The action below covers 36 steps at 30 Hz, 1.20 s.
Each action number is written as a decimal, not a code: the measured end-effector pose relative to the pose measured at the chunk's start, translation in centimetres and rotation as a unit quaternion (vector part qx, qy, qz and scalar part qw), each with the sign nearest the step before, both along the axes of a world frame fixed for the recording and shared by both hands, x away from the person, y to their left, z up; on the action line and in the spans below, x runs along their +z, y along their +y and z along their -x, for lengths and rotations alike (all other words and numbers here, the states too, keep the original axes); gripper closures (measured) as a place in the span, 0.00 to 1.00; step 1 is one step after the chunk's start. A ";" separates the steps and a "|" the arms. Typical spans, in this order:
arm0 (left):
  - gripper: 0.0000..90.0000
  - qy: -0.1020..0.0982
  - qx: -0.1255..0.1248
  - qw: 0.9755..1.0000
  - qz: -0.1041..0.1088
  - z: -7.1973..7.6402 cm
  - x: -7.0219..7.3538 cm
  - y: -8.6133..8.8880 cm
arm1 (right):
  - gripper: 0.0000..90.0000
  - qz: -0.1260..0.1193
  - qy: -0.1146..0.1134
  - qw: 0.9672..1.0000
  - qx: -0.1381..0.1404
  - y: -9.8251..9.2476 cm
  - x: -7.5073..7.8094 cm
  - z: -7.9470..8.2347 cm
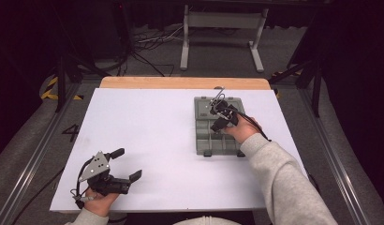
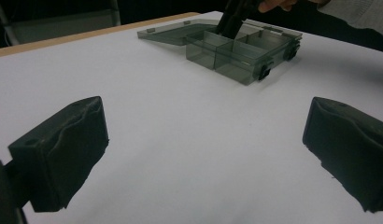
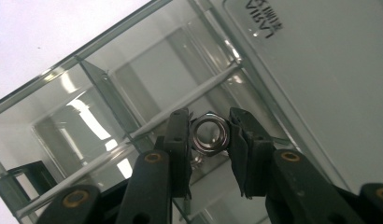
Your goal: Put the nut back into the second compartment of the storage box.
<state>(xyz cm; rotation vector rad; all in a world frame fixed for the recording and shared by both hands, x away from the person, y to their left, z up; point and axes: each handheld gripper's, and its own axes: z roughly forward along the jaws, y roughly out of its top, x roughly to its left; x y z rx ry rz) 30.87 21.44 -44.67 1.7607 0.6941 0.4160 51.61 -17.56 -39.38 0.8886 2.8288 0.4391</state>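
While clamped: shiny hexagonal nut [image 3: 209, 134]

in the high view the right gripper [image 1: 221, 114] and hand cover part of the compartment box [image 1: 205, 140], and whatever its jaws hold is too small to tell there. in the right gripper view the box lid's embossed lettering [image 3: 264, 18] is cut off by the top edge.

The counter [image 1: 148, 140] is bright under overhead light; the room behind is dark. Glare streaks the clear box [image 3: 133, 121] beside the fingers [image 3: 178, 135].
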 end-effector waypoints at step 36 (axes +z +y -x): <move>0.01 -0.003 0.002 1.000 0.000 0.0 0.0 0.0 | 0.00 -0.277 -0.266 0.923 0.001 -9.3 5.1 14.0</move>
